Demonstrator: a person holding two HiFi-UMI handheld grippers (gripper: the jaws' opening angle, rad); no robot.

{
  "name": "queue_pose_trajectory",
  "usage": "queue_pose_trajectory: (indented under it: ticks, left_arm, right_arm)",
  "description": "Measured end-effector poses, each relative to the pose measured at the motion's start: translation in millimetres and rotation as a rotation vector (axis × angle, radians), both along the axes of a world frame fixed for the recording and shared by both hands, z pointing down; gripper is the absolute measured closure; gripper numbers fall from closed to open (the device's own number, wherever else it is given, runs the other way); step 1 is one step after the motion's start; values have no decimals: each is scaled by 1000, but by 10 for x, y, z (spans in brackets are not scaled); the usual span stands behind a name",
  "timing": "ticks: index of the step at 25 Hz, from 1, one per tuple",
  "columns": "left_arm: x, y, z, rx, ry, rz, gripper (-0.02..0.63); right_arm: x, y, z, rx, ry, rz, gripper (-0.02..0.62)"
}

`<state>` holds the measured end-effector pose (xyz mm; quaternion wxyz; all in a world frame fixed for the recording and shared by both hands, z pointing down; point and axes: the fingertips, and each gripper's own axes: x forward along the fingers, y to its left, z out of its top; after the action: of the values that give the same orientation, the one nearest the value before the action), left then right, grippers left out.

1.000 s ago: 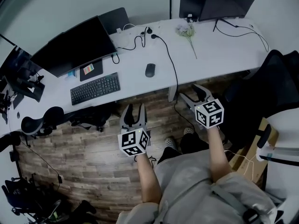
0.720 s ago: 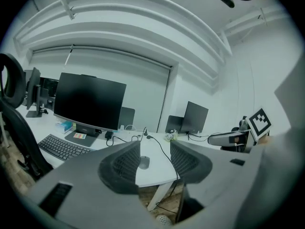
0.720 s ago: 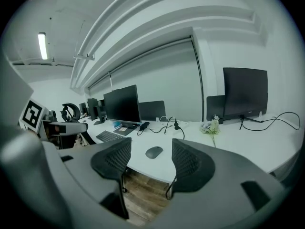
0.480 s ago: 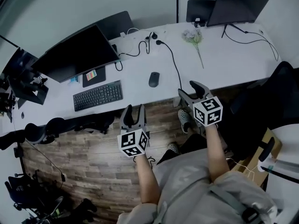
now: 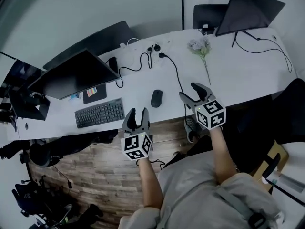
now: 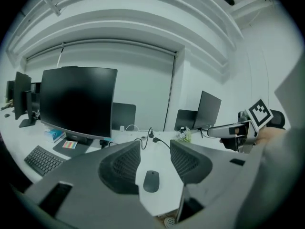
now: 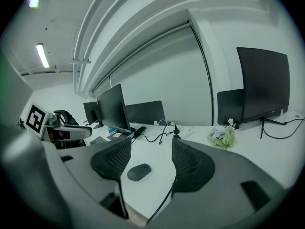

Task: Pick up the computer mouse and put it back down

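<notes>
Matt plastic mouse (image 5: pixel 156 98), wood-plank floor (image 5: pixel 95 166)

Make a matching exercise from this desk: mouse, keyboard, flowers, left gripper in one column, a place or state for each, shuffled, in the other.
1 mouse
2 keyboard
3 flowers
4 left gripper

A open, holding nothing
B in front of the big monitor
C far side of the desk, right of the mouse
D alone on bare desk near the front edge

Pairs: 1-D, 2-B, 3-C, 4-A
</notes>
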<state>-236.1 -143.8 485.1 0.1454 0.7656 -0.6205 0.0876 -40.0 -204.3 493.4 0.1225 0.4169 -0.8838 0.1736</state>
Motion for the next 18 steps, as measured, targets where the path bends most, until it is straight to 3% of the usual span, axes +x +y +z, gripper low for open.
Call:
queue_pose_trajectory:
  ticks: [13, 18]
  left_arm:
    - [125, -755, 184, -59, -66, -3, 403]
    - [223, -810, 458, -106, -59, 6, 403]
  right_arm:
    - [-250, -461, 272, -86, -17, -158, 314]
    - [-215, -611, 308, -100, -6, -138, 316]
